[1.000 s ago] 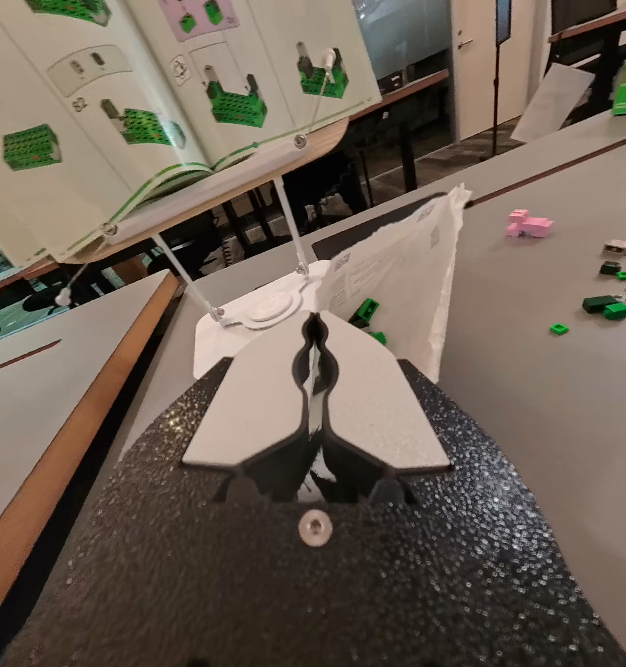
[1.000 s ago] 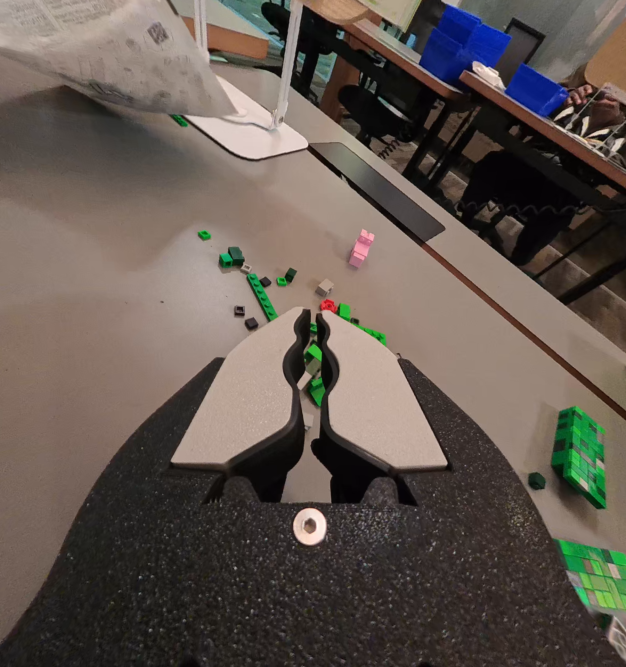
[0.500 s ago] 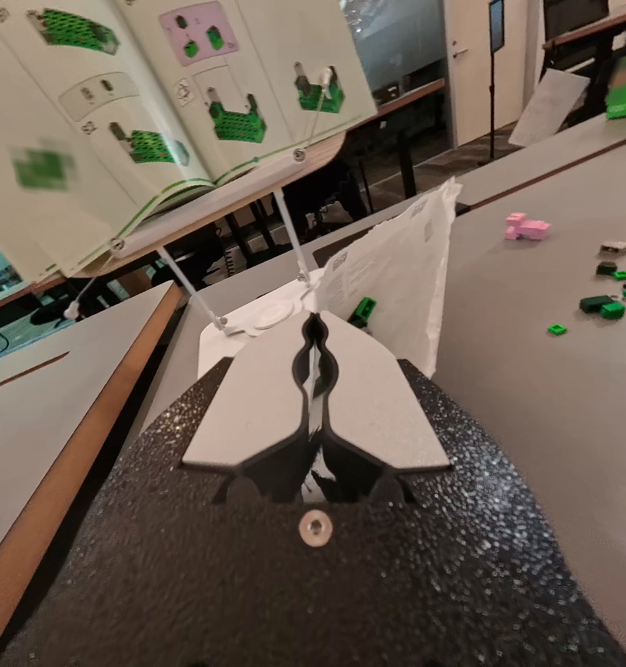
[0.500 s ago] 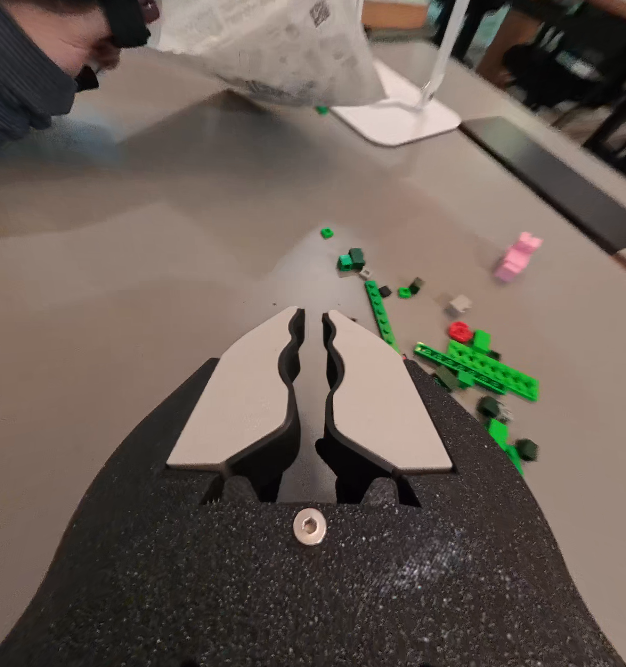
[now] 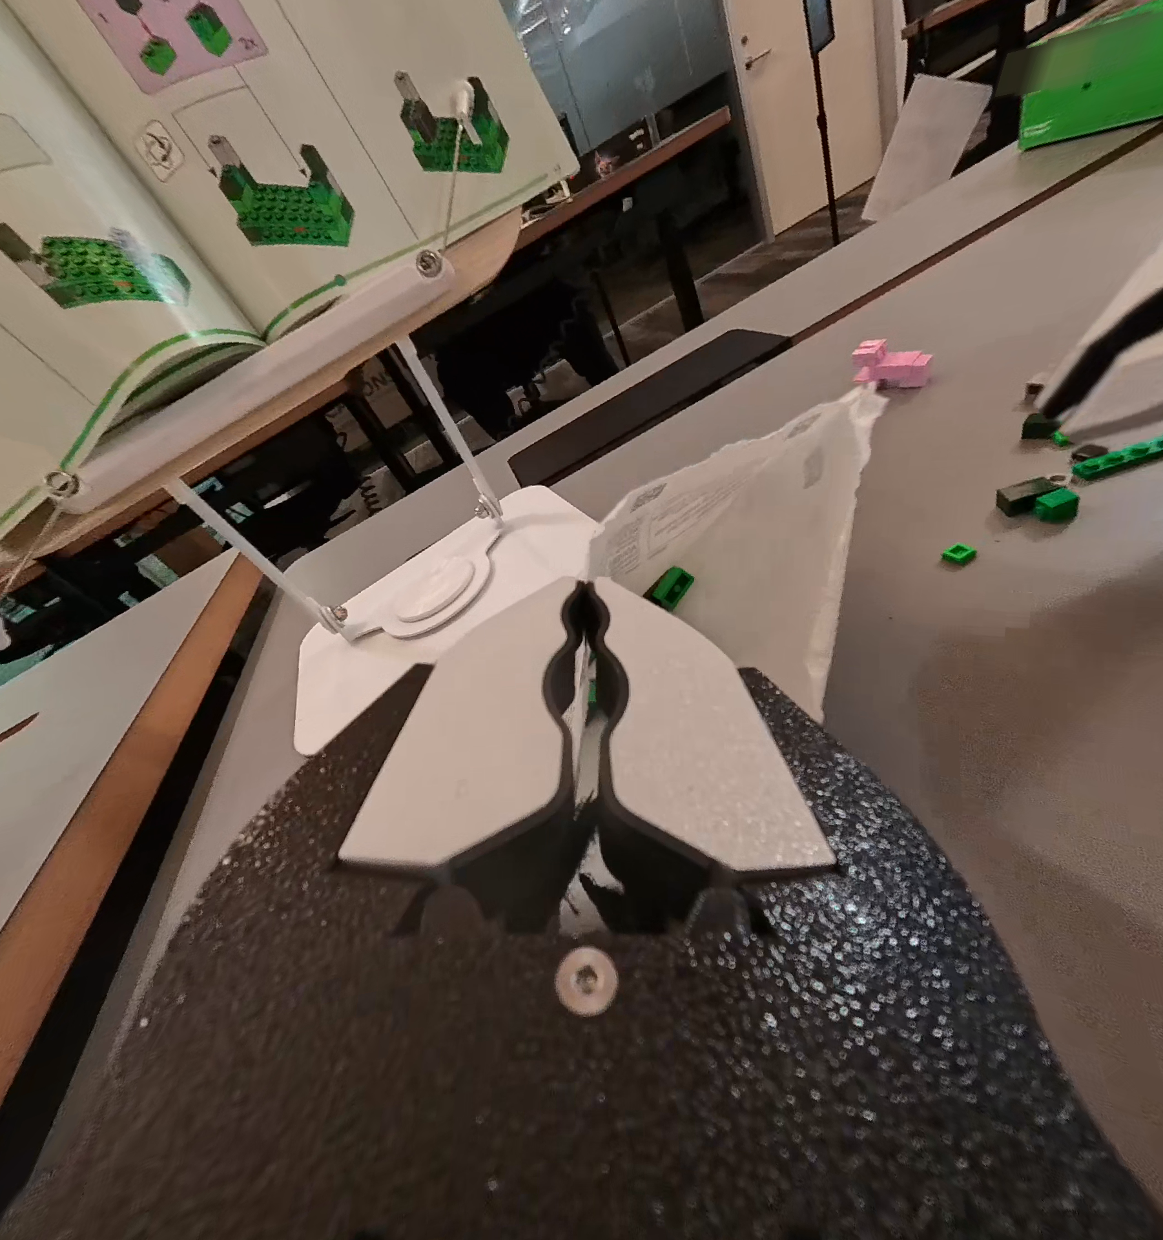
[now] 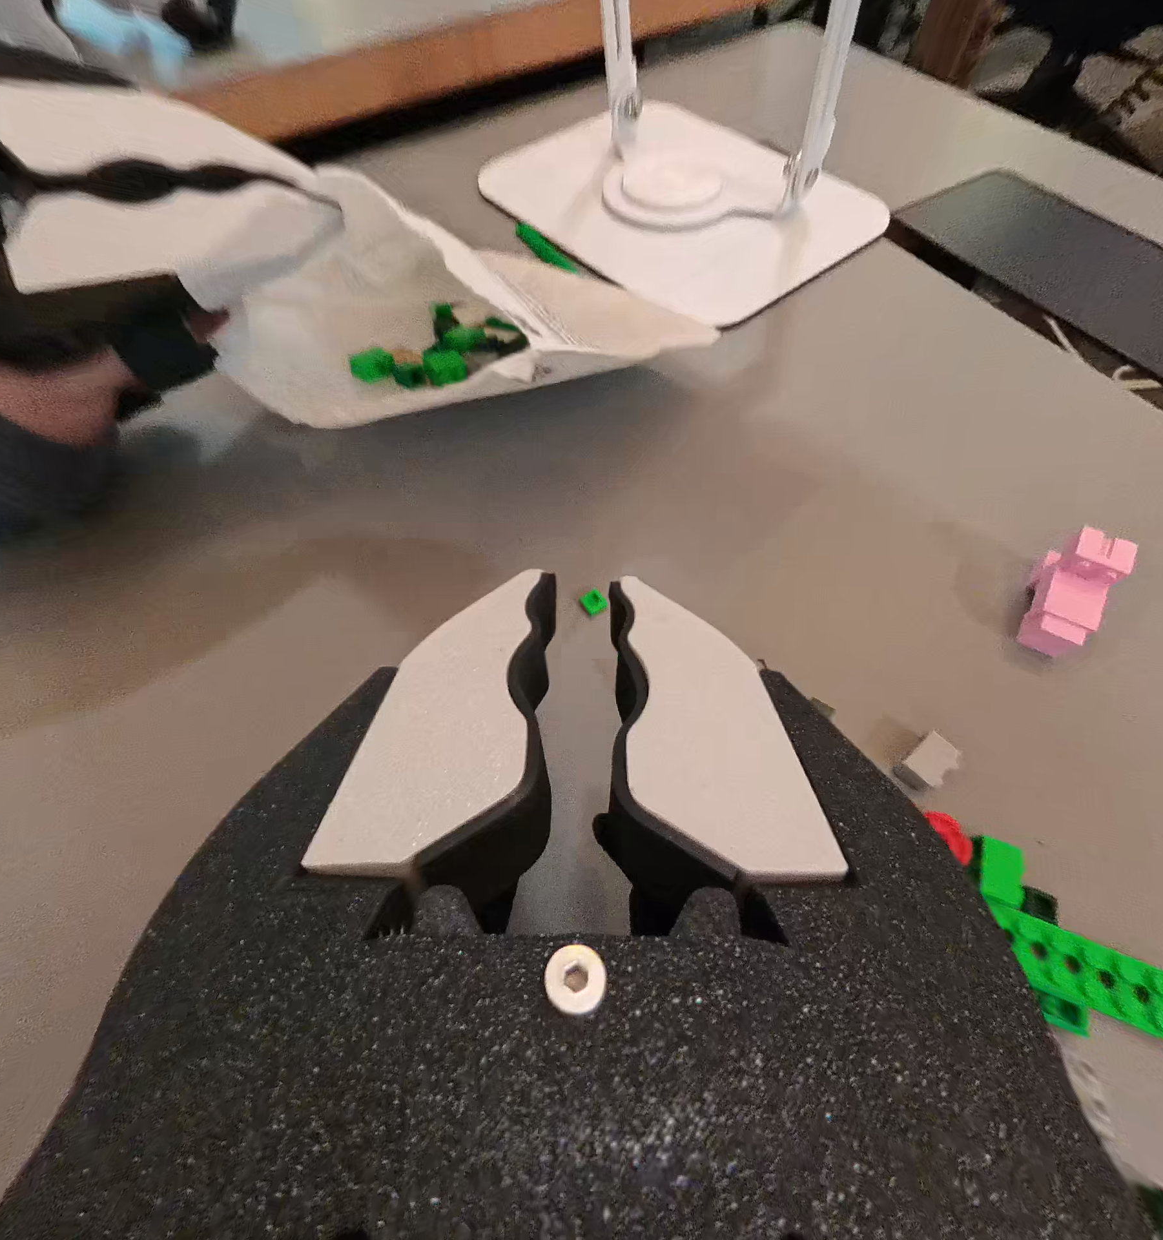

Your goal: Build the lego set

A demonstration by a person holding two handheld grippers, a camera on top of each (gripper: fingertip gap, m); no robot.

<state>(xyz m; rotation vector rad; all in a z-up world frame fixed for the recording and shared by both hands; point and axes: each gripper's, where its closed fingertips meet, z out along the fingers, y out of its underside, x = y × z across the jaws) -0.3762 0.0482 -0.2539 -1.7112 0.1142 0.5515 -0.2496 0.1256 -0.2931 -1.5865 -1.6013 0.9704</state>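
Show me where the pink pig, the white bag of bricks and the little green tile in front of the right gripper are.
pink pig [image 6: 1071,594], right wrist view, on its body.
white bag [image 6: 377,275], right wrist view, on its inner paper wall.
green tile [image 6: 591,600], right wrist view, on its top face.

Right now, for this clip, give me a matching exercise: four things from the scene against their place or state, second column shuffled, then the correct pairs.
Things:
1. left gripper
2. right gripper
3. pink brick pig figure
4. small flat green square tile

Place or state:
A. standing on the grey table, off to the right
B. shut on the white paper bag
C. open, holding nothing
D. lying on the table just beyond the open fingertips

Pairs: 1-B, 2-C, 3-A, 4-D
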